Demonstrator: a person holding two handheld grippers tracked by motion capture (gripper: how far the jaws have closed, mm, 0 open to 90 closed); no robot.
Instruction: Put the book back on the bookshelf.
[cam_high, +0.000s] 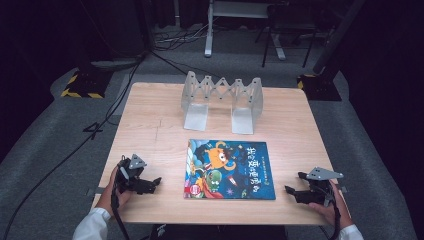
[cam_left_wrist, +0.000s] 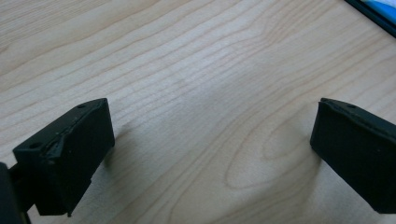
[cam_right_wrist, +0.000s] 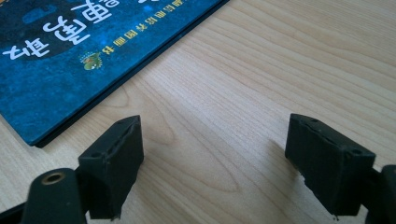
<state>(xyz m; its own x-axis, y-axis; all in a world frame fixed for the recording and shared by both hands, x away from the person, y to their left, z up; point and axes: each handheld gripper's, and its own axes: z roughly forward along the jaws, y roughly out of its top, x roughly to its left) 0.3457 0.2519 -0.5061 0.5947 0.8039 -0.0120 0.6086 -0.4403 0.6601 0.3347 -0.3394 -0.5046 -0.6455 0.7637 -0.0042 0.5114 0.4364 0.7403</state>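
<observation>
A blue picture book (cam_high: 229, 170) with cartoon monsters on its cover lies flat at the front middle of the wooden table (cam_high: 150, 130). Left of it my left gripper (cam_high: 152, 184) rests on the table, held by a hand, jaws wide apart and pointing at the book. In the left gripper view the left gripper (cam_left_wrist: 212, 140) has only bare wood between its jaws, and the book's corner (cam_left_wrist: 378, 9) shows at top right. My right gripper (cam_high: 293, 185) sits right of the book, open and aimed at it. In the right gripper view the right gripper (cam_right_wrist: 215, 154) stands just short of the book's corner (cam_right_wrist: 70, 74).
A translucent expandable book stand (cam_high: 222, 100) stands at the back middle of the table, behind the book. Bare wood lies between the book and each gripper. Cables, a stand base and table legs are on the floor beyond the table.
</observation>
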